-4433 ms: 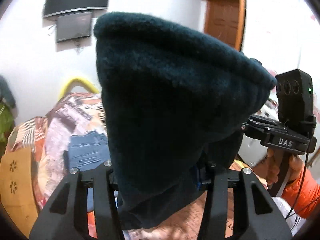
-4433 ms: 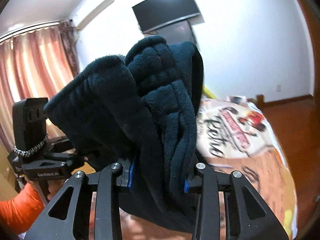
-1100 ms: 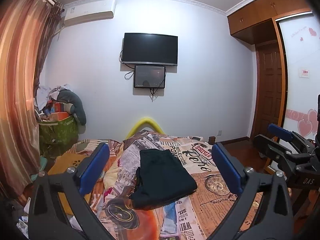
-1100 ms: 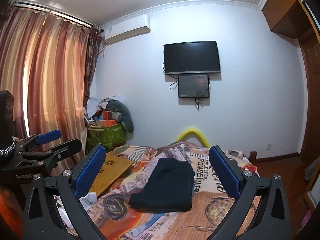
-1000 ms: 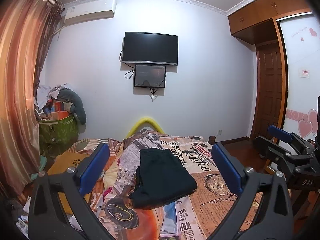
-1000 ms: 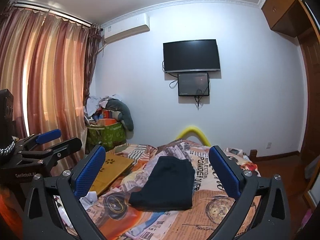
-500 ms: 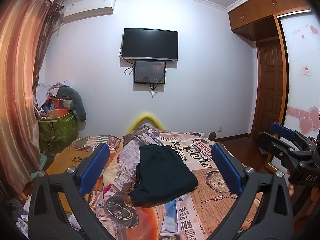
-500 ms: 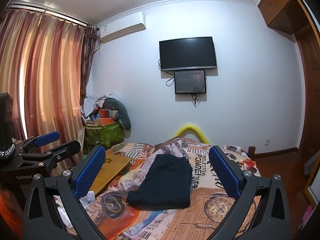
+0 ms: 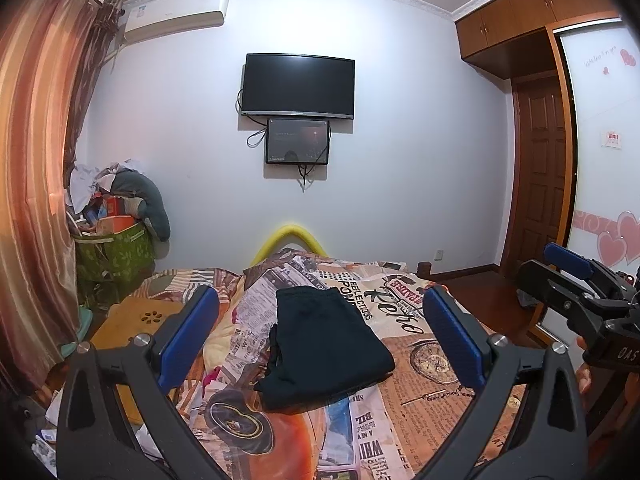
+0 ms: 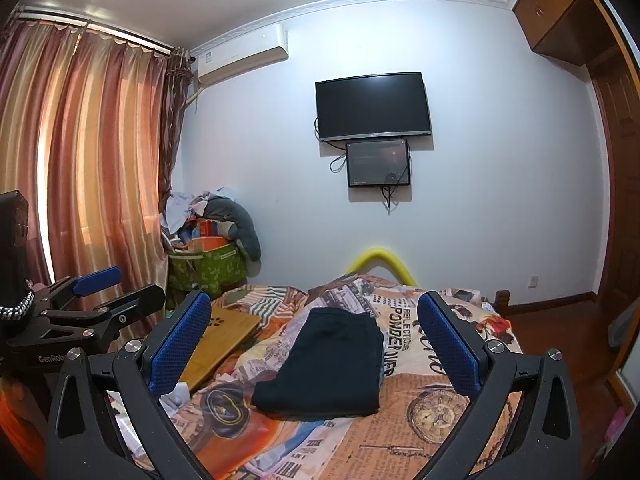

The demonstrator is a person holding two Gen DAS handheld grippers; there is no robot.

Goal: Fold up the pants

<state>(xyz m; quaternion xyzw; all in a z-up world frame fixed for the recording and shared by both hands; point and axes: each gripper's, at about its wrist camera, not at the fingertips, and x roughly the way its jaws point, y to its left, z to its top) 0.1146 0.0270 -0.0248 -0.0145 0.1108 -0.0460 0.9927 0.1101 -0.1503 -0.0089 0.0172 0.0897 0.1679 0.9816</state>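
I see the pants (image 9: pixel 326 344) folded into a dark rectangle, lying on the bed (image 9: pixel 420 404) over its printed cover. My left hand-held gripper (image 9: pixel 320 340) is spread wide and empty, well apart from them. My right hand-held gripper (image 10: pixel 314 346) is likewise spread, holding nothing.

My left gripper (image 9: pixel 320 334) is a black frame with triangular cut-outs, silver screws at the joints and blue textured pads on its fingers (image 9: pixel 188 332). My right gripper (image 10: pixel 314 342) is built the same: black arms, silver screws, blue mesh-like pads. Seen from the left camera, its body carries white letters "DAS"; from the right camera, the left one reads "GenRob" and has a braided black-and-white cord. An orange sleeve (image 10: pixel 16 420) shows at the lower left.
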